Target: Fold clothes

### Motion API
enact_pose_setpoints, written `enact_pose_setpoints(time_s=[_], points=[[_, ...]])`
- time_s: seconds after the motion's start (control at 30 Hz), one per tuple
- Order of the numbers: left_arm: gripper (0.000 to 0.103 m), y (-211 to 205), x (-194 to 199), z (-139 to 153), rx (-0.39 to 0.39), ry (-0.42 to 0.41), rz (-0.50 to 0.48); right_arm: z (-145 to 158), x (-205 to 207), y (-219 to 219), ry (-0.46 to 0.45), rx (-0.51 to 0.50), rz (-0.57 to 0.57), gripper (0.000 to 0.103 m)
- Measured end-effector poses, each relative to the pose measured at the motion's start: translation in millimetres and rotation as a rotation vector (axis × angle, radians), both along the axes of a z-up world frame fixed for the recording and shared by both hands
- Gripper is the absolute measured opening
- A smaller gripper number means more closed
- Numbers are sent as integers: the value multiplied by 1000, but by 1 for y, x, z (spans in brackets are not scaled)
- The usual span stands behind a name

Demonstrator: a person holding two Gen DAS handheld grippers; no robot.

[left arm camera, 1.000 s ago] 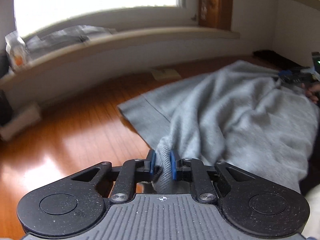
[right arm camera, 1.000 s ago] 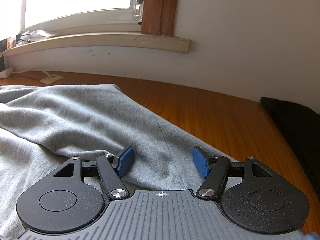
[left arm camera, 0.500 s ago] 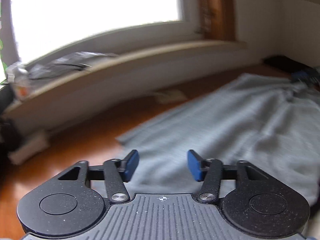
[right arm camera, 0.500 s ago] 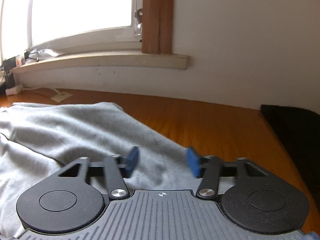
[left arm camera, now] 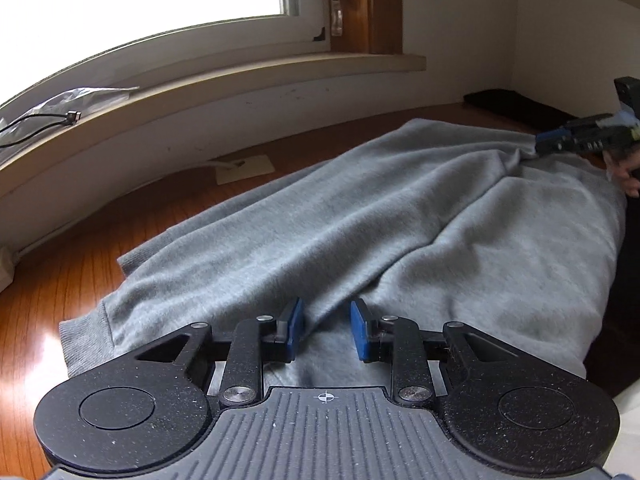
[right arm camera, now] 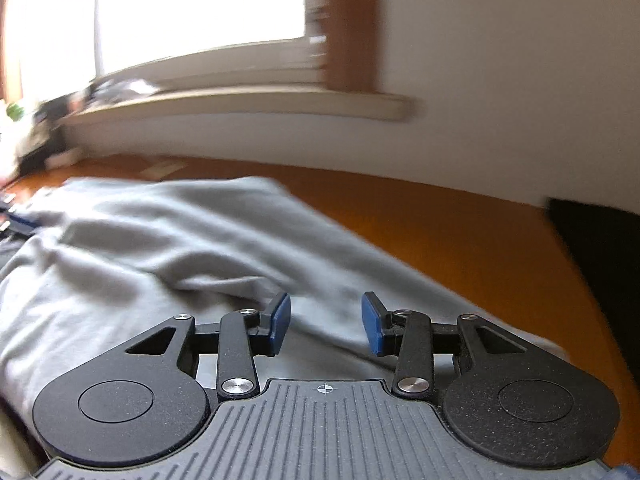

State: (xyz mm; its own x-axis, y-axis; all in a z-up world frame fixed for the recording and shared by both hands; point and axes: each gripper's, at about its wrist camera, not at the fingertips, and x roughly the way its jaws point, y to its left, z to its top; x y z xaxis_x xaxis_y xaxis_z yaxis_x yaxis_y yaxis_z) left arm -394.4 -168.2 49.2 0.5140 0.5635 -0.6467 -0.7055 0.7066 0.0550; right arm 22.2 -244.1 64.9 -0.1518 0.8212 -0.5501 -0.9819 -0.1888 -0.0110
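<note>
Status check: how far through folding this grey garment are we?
Done: the grey garment lies on the wooden surface, one layer apparently laid over another along a diagonal edge. In hand: nothing; the left gripper and right gripper hover over it, jaws open. Left: it is long and wrinkled, not a compact stack, so more folds look needed.
</note>
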Motion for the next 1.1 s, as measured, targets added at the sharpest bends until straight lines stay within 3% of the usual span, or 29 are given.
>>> enact_pose_setpoints(time_s=[0.17, 0.2, 0.23, 0.27, 0.43, 0.57, 0.63, 0.67, 0.77, 0.87, 1.1], points=[[30, -2, -3, -4, 29, 1, 6, -9, -32, 20, -98, -44, 64, 36], [30, -2, -3, -4, 29, 0, 6, -11, -33, 24, -105, -54, 65, 28], [30, -2, -3, -5, 31, 2, 3, -10, -31, 25, -99, -60, 70, 9], [30, -2, -3, -5, 33, 3, -1, -5, -27, 23, -95, -55, 66, 2], [30, 2, -5, -4, 14, -13, -2, 25, 8, -7, -5, 18, 71, 1], [33, 0, 1, 5, 19, -22, 4, 9, 23, -21, 4, -62, 38, 9], [40, -4, 9, 12, 43, -34, -14, -3, 22, -24, -1, -76, 47, 11], [41, -5, 18, 14, 54, -30, -29, -6, 22, -24, 4, -74, 48, 18], [41, -6, 47, 14, 74, -4, -80, -6, 20, -27, 31, -21, 32, 40], [41, -4, 71, 7, 74, 23, -115, -3, 16, -27, 38, 52, -3, 46], [39, -1, 94, -6, 65, 60, -151, -10, -5, -10, -98, 35, 16, 41]])
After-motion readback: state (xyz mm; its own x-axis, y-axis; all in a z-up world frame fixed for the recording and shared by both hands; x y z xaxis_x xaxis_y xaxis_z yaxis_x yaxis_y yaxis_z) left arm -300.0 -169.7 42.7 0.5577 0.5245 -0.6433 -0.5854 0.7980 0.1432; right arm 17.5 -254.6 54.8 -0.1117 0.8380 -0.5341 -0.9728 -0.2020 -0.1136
